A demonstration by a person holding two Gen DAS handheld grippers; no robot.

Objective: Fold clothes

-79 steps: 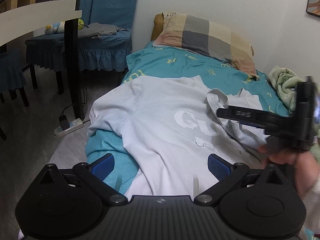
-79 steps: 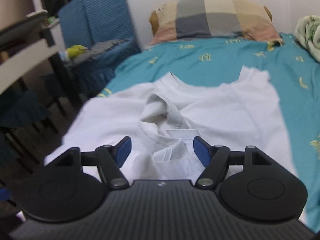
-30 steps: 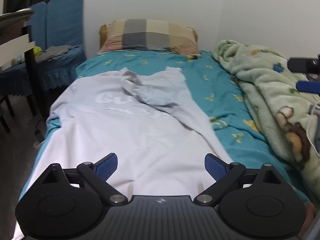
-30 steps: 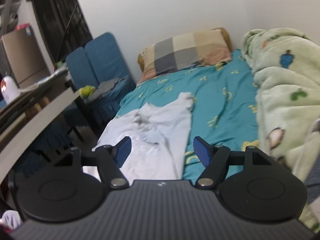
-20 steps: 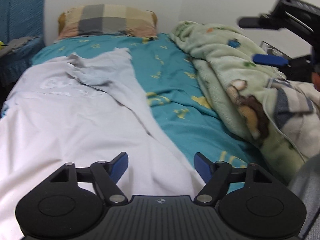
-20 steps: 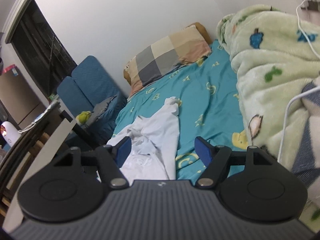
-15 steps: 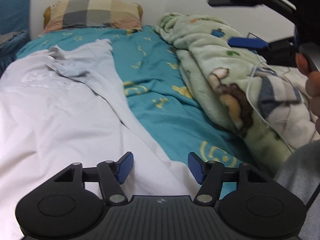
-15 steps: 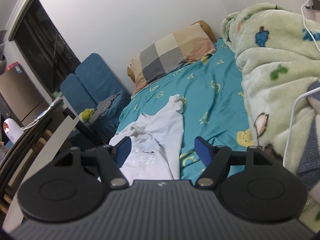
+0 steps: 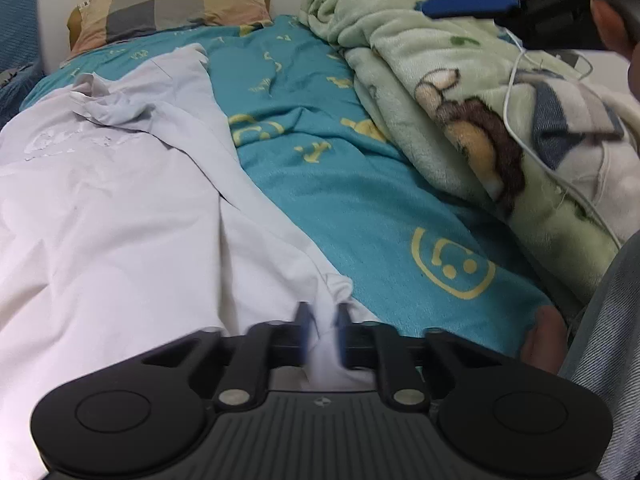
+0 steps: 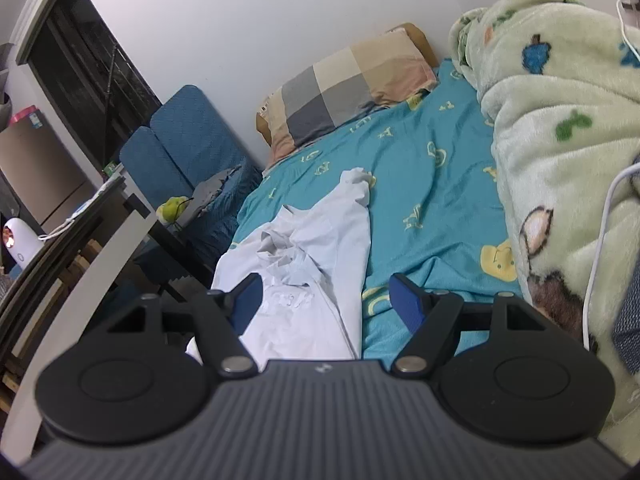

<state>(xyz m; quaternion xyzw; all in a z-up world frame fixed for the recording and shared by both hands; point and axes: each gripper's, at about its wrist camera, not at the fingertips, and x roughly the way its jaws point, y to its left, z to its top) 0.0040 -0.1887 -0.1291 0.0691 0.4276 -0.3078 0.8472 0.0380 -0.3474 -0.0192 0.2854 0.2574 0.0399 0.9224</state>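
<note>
A white T-shirt (image 9: 120, 208) with a pale chest print lies spread on the teal bed sheet (image 9: 360, 184), one sleeve crumpled near the collar. My left gripper (image 9: 321, 326) is low at the shirt's near right hem corner. Its jaws are closing, and a fold of the white cloth is pinched between the blue pads. My right gripper (image 10: 326, 300) hangs open above the bed with nothing between its fingers. The T-shirt (image 10: 312, 248) lies below and beyond it. One blue finger of the right gripper (image 9: 468, 4) shows at the top right of the left wrist view.
A green cartoon blanket (image 9: 460, 92) with a white cable (image 9: 516, 92) over it is heaped along the bed's right side. A checked pillow (image 9: 168, 4) lies at the head. Blue chairs (image 10: 180, 148) and a desk edge (image 10: 80, 288) stand to the left. A person's grey-clad leg (image 9: 608, 340) is close on the right.
The left gripper came down and rightward to the shirt's hem corner, and its jaws went from wide apart to pinched on the cloth. The right gripper rolled slightly and stayed open.
</note>
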